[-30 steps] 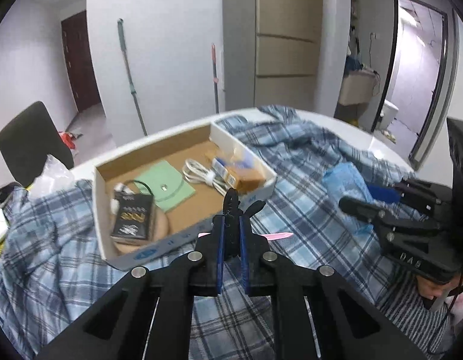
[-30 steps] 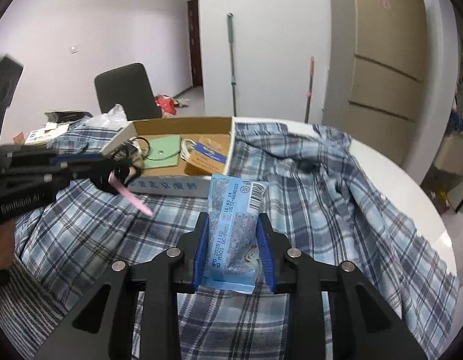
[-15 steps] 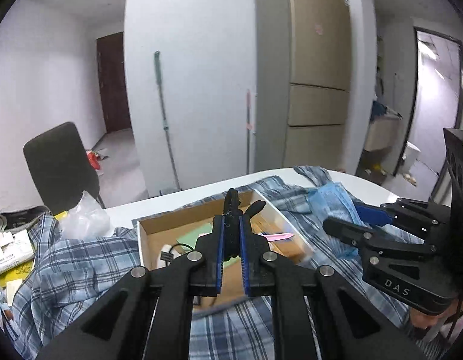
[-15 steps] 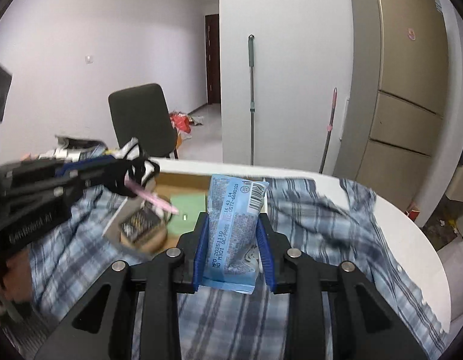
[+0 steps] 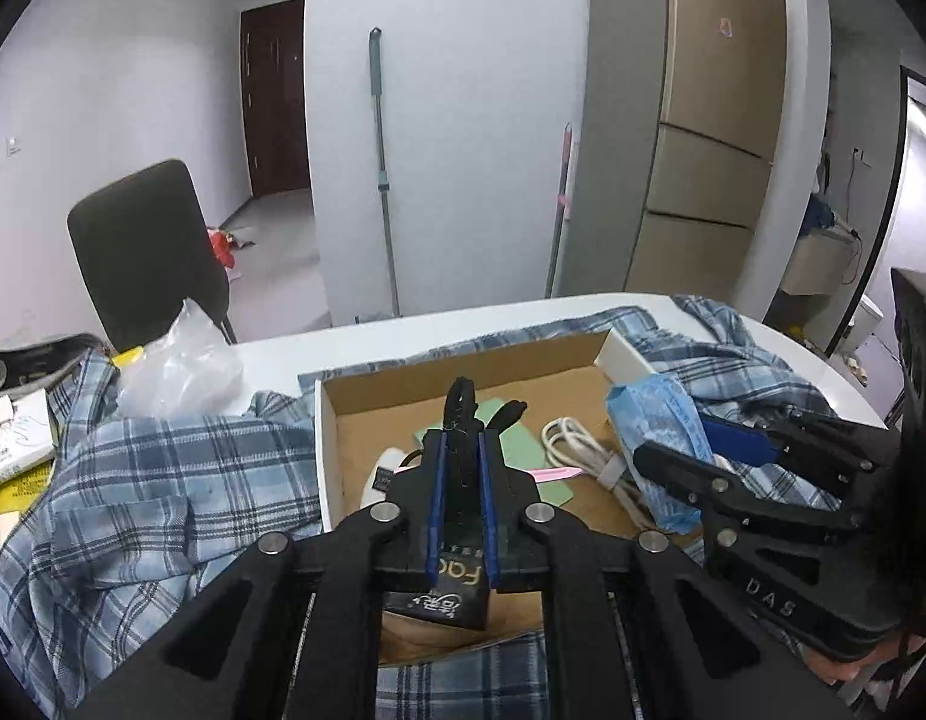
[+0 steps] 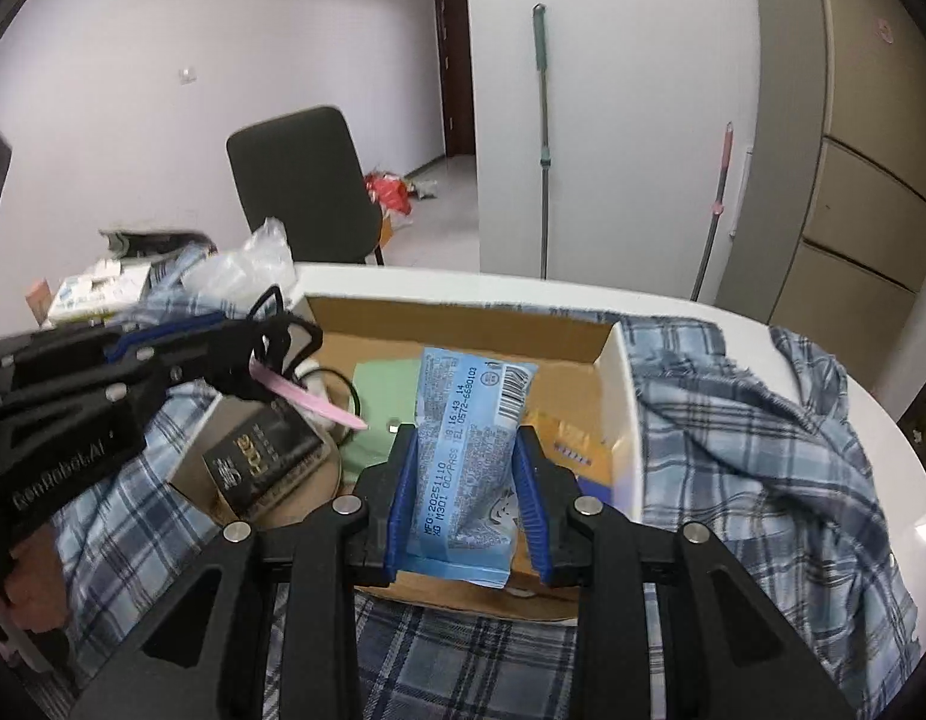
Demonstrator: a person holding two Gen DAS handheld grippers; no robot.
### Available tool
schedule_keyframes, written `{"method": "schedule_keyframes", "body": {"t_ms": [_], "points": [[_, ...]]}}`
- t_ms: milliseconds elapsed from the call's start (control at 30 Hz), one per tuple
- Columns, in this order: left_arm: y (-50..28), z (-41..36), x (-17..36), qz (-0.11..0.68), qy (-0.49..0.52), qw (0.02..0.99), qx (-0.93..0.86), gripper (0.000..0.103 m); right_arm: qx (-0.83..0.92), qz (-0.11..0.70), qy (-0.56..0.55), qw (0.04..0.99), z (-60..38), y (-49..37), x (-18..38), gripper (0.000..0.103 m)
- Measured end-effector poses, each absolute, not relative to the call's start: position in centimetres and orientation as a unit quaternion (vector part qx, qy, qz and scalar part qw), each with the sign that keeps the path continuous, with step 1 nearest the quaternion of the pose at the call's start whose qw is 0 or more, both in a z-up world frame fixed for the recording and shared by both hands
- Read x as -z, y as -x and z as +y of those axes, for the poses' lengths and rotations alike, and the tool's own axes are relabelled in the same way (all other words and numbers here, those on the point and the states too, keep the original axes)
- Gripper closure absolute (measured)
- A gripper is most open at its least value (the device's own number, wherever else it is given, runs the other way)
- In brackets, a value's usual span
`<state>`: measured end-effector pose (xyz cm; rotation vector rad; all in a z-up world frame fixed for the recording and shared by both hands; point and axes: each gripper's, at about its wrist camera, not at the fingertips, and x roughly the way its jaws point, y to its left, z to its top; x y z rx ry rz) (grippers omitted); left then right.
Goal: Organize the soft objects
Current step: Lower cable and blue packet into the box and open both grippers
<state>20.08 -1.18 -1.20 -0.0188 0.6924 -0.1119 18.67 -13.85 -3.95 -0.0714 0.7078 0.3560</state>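
Observation:
My left gripper (image 5: 461, 450) is shut on a black clip-like object with a pink tag (image 5: 556, 474) and hangs over the open cardboard box (image 5: 463, 372); it also shows in the right wrist view (image 6: 265, 360). My right gripper (image 6: 466, 480) is shut on a light blue snack packet (image 6: 469, 438) held upright over the box's near edge; the packet also shows in the left wrist view (image 5: 655, 420). The box holds a green pouch (image 6: 385, 414), a black packet (image 6: 259, 462), a white cable (image 5: 577, 444) and an orange-blue packet (image 6: 574, 450).
A blue plaid shirt (image 6: 733, 420) is spread over the white round table (image 6: 583, 294) around the box. A clear plastic bag (image 5: 175, 366) and papers (image 5: 13, 450) lie at the left. A black chair (image 5: 145, 240) stands behind the table.
Both grippers have tilted down and moved in over the box, each keeping its hold. The box now lies right under both grippers.

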Motion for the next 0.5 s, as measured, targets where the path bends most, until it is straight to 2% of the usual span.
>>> {"method": "schedule_keyframes", "body": {"t_ms": [133,200,233,267,300,333,367,500], "points": [[-20.7,-0.4,2.0,0.356,0.031,0.932,0.061,0.093,-0.18,0.354,0.038,0.917,-13.4,-18.9,4.9,0.073],[-20.8,-0.3,2.1,0.36,0.03,0.931,0.059,0.092,-0.183,0.356,0.042,0.915,-13.1,-19.1,5.1,0.065],[-20.8,-0.3,2.2,0.361,0.029,0.93,0.057,0.088,-0.18,0.356,0.042,0.916,-13.3,-19.1,5.2,0.048],[-20.8,-0.2,2.2,0.362,0.03,0.93,0.056,0.077,-0.176,0.353,0.041,0.918,-13.3,-19.1,5.2,0.033],[-20.8,-0.1,2.2,0.361,0.033,0.93,0.056,0.069,-0.171,0.347,0.038,0.921,-13.5,-19.0,5.1,0.031],[-20.6,-0.1,2.1,0.356,0.036,0.932,0.054,0.054,-0.169,0.345,0.036,0.923,-13.5,-18.9,5.0,0.031],[-20.5,0.0,1.9,0.35,0.036,0.935,0.052,0.049,-0.169,0.346,0.037,0.922,-13.6,-19.0,4.9,0.031],[-19.8,-0.1,0.8,0.329,0.027,0.943,0.045,0.049,-0.164,0.34,0.027,0.926,-14.4,-18.9,4.2,0.031]]}}
